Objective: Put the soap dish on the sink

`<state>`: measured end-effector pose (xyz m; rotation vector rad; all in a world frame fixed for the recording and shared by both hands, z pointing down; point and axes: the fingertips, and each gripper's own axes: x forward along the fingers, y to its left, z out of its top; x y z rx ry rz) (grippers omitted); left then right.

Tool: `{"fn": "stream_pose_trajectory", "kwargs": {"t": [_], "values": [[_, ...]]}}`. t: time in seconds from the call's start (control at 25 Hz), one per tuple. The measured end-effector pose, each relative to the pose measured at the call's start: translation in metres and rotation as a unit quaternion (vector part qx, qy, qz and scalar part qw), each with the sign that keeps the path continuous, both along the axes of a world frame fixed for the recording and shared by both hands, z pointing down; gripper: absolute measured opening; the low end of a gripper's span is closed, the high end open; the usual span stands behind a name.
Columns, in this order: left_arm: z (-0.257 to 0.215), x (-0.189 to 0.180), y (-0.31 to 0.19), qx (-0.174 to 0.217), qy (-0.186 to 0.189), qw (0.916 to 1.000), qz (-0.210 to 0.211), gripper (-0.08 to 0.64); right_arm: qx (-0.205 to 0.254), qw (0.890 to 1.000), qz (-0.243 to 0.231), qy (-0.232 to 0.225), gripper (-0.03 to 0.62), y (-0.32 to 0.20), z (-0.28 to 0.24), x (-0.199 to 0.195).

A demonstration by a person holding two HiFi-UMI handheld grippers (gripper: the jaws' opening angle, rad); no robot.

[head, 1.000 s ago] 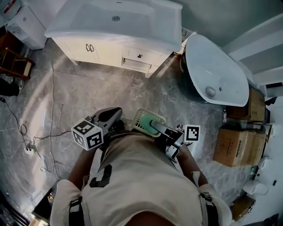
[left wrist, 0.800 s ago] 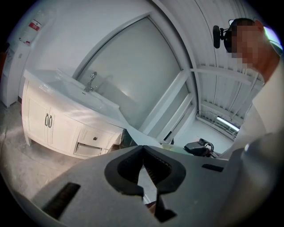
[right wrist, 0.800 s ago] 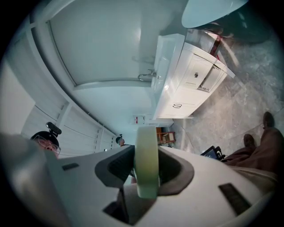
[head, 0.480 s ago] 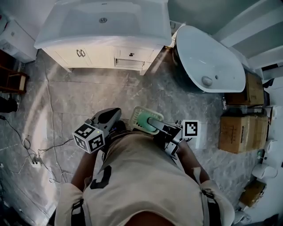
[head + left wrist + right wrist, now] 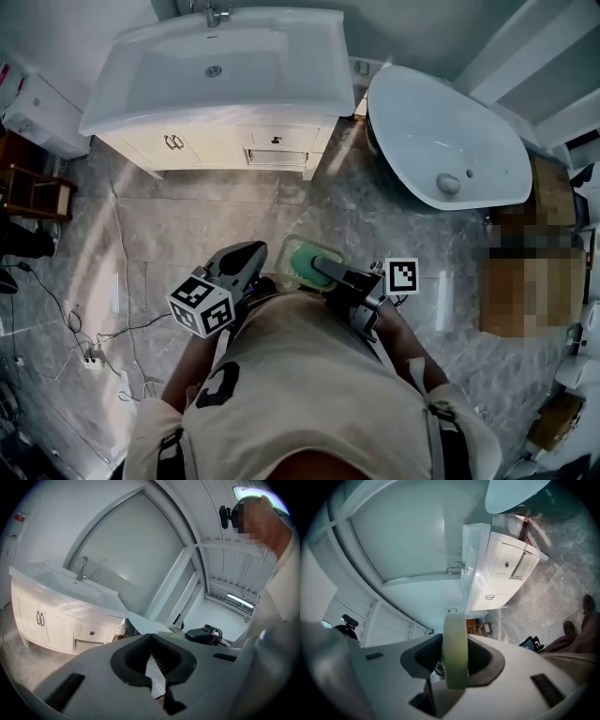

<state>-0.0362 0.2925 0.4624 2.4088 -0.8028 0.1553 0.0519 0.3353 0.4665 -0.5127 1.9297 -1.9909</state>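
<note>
Soap dish (image 5: 302, 263), green, sits edge-on, clenched in the right claw (image 5: 317, 266), well short of the sink (image 5: 281, 66). The sink lies straight ahead of that claw, slightly to the left. The left claw (image 5: 246, 255) is nearer the sink, pressed together and empty.

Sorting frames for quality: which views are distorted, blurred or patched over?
Head view: sharp, edges bowed by the wide lens, mosaic patch at right. Left gripper view: heavy fisheye, black corners, mosaic patch upper right. Right gripper view: fisheye, soap dish close and soft-edged.
</note>
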Motion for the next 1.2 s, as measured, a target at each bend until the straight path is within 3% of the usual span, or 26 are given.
{"fn": "stream_pose_trajectory", "kwargs": {"t": [0.72,1.0,1.2], "values": [[0.005,0.082,-0.012,-0.012,-0.034,0.9992,-0.015,0.02,-0.004,1.0,-0.022,-0.019,0.147,-0.025,0.005,0.076],[0.002,0.092,-0.01,-0.012,-0.051,0.9985,-0.014,0.02,0.003,0.999,-0.036,-0.008,0.146,-0.026,0.011,0.085],[0.003,0.096,-0.014,-0.016,-0.043,0.9989,0.001,0.02,-0.008,1.0,-0.025,-0.013,0.147,-0.032,0.008,0.086]]}}
